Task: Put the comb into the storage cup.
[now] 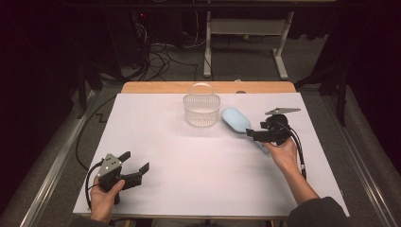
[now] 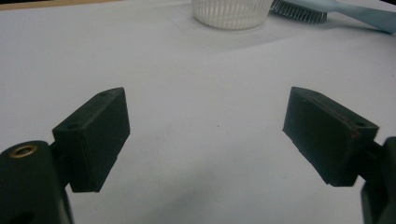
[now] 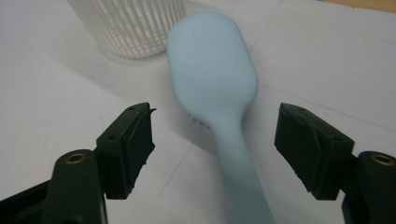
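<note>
My right gripper (image 3: 215,140): jaws apart, astride smooth pale-blue hairbrush (image 3: 212,84) handle, not pressing | hairbrush: bristles down, near desk's (image 1: 156,142) far edge, just beside ribbed white basket (image 1: 202,109) | my left gripper (image 2: 205,135): agape, nothing held

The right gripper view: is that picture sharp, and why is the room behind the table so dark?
Right gripper view: the blue brush is fairly sharp, its near handle soft. High view: light falls on the white table, the surroundings dim. Left gripper view: the basket looks slightly blurred.
</note>
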A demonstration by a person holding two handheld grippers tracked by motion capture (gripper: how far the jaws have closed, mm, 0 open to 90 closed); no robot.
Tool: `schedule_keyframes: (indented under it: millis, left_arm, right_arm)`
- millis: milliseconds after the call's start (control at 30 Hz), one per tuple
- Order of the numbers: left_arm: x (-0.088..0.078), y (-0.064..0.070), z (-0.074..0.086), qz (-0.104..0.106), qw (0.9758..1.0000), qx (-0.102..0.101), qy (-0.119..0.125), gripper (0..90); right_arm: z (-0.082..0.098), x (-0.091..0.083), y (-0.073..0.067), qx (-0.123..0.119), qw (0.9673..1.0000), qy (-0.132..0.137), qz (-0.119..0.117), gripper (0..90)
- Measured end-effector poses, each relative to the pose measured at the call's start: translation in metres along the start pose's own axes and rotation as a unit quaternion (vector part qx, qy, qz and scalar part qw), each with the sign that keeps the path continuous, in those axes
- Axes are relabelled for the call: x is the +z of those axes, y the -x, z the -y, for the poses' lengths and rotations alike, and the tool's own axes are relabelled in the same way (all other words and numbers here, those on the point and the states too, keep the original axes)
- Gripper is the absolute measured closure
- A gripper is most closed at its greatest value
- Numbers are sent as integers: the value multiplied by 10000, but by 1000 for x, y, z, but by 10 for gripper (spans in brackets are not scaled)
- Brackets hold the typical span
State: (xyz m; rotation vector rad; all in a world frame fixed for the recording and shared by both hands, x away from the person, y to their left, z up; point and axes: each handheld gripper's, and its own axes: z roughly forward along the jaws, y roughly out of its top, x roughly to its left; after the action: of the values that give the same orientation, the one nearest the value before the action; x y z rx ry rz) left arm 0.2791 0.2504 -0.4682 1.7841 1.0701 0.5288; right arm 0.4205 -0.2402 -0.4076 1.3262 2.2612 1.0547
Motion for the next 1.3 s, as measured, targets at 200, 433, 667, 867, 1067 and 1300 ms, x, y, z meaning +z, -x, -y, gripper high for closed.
schedule_keyframes:
  millis: [200,433,667,867,1067,1300]
  left_arm:
    - [0,0,0,4,10000,2,-3,156]
    - [0,0,0,13,10000,11,-11,156]
    - [0,0,0,-32,10000,20,-15,155]
    - [-1,-1,0,-97,9999,-24,1,155]
    - [0,-1,0,-75,10000,0,-19,155]
    - [-1,-1,0,-107,9999,-3,-19,155]
  right_arm:
    - [-9,8,-3,-217,9990,-383,108,317]
    - [-18,18,-6,-326,9963,-751,277,321]
    - [-23,28,-4,-322,9924,-1124,387,347]
    - [-26,36,-3,-340,9876,-1473,423,373]
    - [-30,42,-4,-418,9834,-1715,428,387]
    - [-31,52,-4,-470,9778,-1990,465,414]
